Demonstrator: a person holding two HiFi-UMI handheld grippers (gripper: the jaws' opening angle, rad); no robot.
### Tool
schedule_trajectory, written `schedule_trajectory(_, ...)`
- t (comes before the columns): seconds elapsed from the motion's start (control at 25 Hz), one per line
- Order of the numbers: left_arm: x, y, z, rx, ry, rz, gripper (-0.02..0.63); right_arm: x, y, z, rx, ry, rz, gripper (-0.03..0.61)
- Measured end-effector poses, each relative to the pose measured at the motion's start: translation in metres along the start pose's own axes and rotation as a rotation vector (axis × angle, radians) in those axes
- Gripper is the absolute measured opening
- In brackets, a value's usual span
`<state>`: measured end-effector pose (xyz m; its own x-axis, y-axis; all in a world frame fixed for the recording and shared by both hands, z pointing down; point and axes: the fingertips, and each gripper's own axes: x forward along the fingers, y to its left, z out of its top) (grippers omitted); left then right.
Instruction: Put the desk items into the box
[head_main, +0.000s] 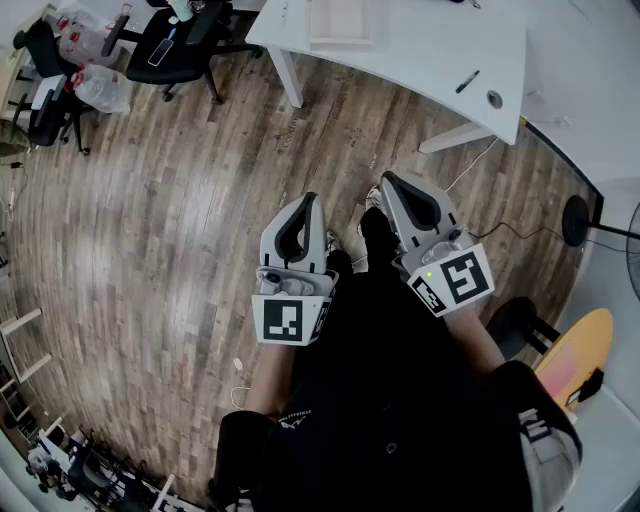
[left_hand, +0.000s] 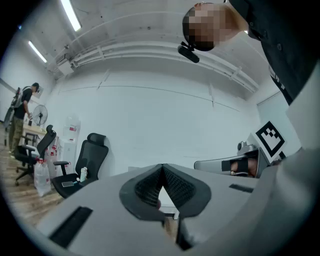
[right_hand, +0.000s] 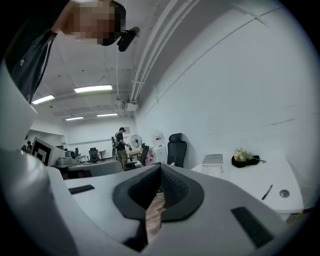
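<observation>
A white desk (head_main: 420, 50) stands ahead of me. On it are a shallow pale box (head_main: 340, 22), a black pen (head_main: 467, 81) and a small round metal piece (head_main: 495, 98). The right gripper view shows the same box (right_hand: 212, 160), pen (right_hand: 267, 192) and round piece (right_hand: 284, 193), plus a dark pouch with something greenish on it (right_hand: 245, 159). My left gripper (head_main: 308, 200) and right gripper (head_main: 388, 180) are held close to my body, over the wooden floor and short of the desk. Both are shut, tips together, with nothing between them.
Black office chairs (head_main: 185, 40) and plastic bags (head_main: 100, 88) stand at the far left. A cable (head_main: 470, 165) runs across the floor by the desk leg, near a fan base (head_main: 575, 220). An orange stool (head_main: 575, 355) is at my right. A person (right_hand: 120, 142) stands far off.
</observation>
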<state>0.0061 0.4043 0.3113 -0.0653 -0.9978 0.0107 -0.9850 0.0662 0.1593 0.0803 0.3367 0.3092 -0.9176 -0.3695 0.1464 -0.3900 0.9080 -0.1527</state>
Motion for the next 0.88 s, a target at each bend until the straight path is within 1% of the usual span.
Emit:
schedule_trajectory(0.12, -0.02, -0.021, 0.013, 0.052, -0.018, 0.008, 0.008, -0.026, 0.013, 0.007, -0.004, -0.005, 0.003, -0.002)
schedule_trajectory(0.2, -0.027, -0.031, 0.02, 0.07, -0.03, 0.009, 0.008, -0.038, 0.017, 0.01, -0.012, -0.004, 0.007, -0.002)
schedule_trajectory(0.32, -0.024, -0.038, 0.027, 0.079, -0.036, 0.01, 0.008, -0.043, 0.017, 0.016, -0.015, -0.011, 0.015, -0.002)
schedule_trajectory(0.4, -0.018, -0.043, 0.03, 0.069, -0.04, 0.017, 0.008, -0.044, 0.014, 0.021, -0.014, -0.018, 0.024, -0.002)
schedule_trajectory(0.64, 0.004, -0.06, 0.025, 0.069, -0.022, 0.028, 0.008, -0.049, -0.01, 0.021, 0.001, -0.016, 0.051, -0.002)
schedule_trajectory(0.76, 0.014, -0.071, 0.024, 0.082, -0.034, 0.029, 0.008, -0.054, -0.026, 0.022, 0.009, -0.024, 0.054, -0.002)
schedule_trajectory(0.88, 0.022, -0.082, 0.018, 0.088, -0.011, 0.046, 0.008, -0.062, -0.042, 0.024, 0.016, -0.041, 0.055, -0.002)
